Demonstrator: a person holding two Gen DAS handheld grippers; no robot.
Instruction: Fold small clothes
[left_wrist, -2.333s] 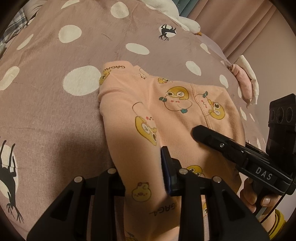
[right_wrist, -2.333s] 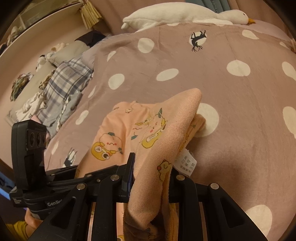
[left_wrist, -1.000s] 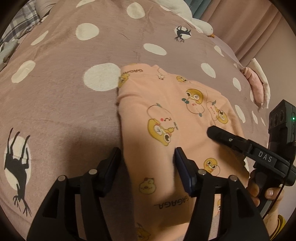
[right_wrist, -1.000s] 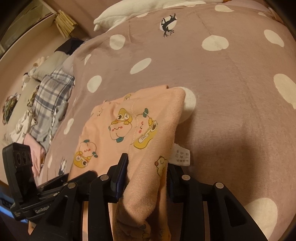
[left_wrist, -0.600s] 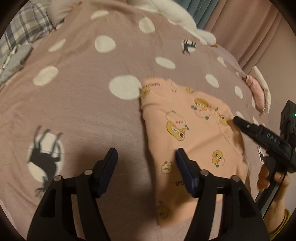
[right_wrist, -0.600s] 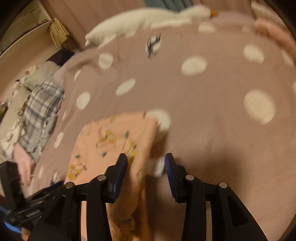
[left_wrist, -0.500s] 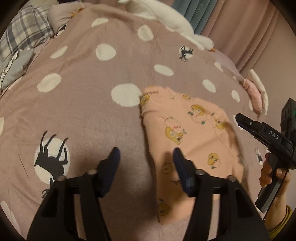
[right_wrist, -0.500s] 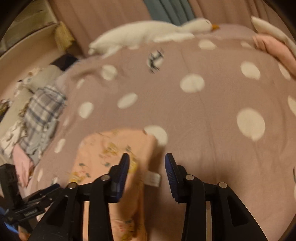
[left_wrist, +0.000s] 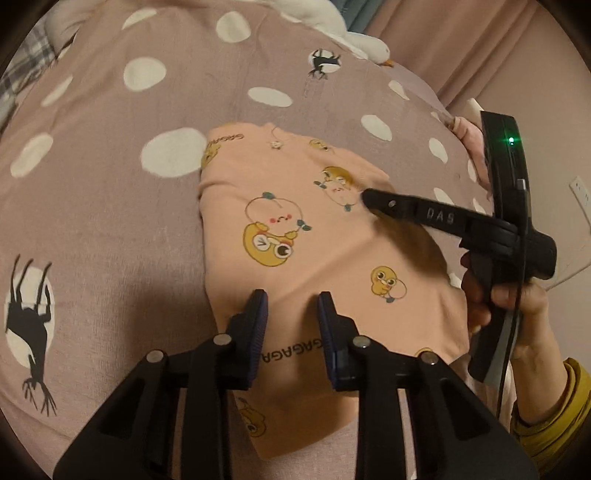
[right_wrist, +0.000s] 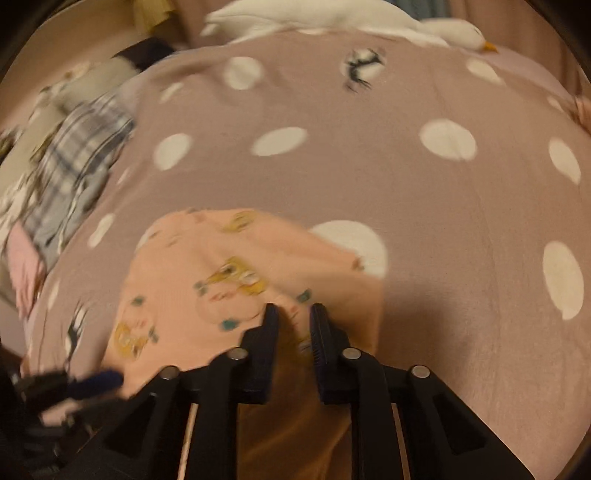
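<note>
Two grippers are poised over a folded peach garment (left_wrist: 295, 229) spread on the polka-dot bedspread (left_wrist: 110, 221). The left gripper (left_wrist: 291, 314) is held at 6 o'clock, fingers parted and empty; the right gripper (right_wrist: 293, 325), entering from 3 o'clock, is likewise parted, nothing held.

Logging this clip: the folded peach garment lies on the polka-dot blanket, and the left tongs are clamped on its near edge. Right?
Not quite. The left tongs are open, poised over the peach garment without gripping it, as the left wrist view shows. It does lie folded on the polka-dot blanket.
</note>
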